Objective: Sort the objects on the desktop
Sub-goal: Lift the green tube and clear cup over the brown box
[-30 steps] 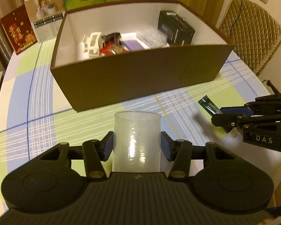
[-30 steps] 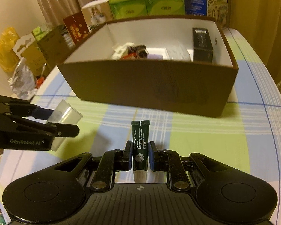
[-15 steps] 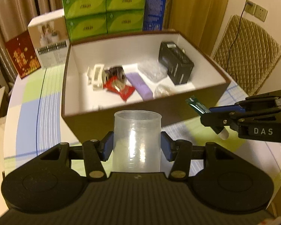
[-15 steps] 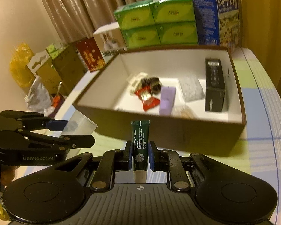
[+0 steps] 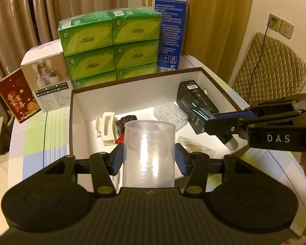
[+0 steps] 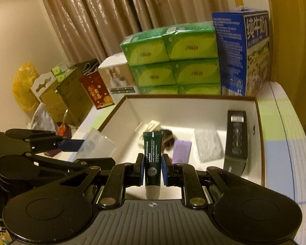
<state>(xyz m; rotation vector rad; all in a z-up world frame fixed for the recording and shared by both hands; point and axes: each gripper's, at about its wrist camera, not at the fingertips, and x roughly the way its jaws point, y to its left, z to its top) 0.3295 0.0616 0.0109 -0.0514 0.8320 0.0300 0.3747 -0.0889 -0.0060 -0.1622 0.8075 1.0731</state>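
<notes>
Grippers in both hands hang over the open brown cardboard box with a white inside (image 5: 79, 110), which stands on a table under a checked cloth of blue, green and white (image 5: 36, 140). The left gripper (image 5: 149, 159) has its blue pads pressed on either side of a clear plastic cup (image 5: 150, 153), held upright with its rim up, above the near part of the box. The right gripper (image 6: 152, 167) is clamped narrowly on a small dark green tube with a white cap (image 6: 152, 161), cap end toward the camera and crimped end pointing out over the box floor; in the left wrist view the same gripper (image 5: 216, 122) reaches in from the right above the near right part of the box, with the tube's white cap showing below its fingers. On the box floor lie a white plastic clip (image 5: 107, 127) at the left, a dark roundish thing beside it that is too blurred to name, a pale purple flat packet (image 6: 181, 151), a clear bubbly plastic piece (image 6: 209, 147) and a black rectangular carton (image 6: 235, 140) along the right wall. Behind the box stand stacked green tissue packs (image 5: 110, 45), a tall blue carton (image 5: 170, 32), a white product box (image 5: 44, 77) and a dark red box with gold print (image 5: 16, 98), all before beige curtains (image 5: 51, 10).
</notes>
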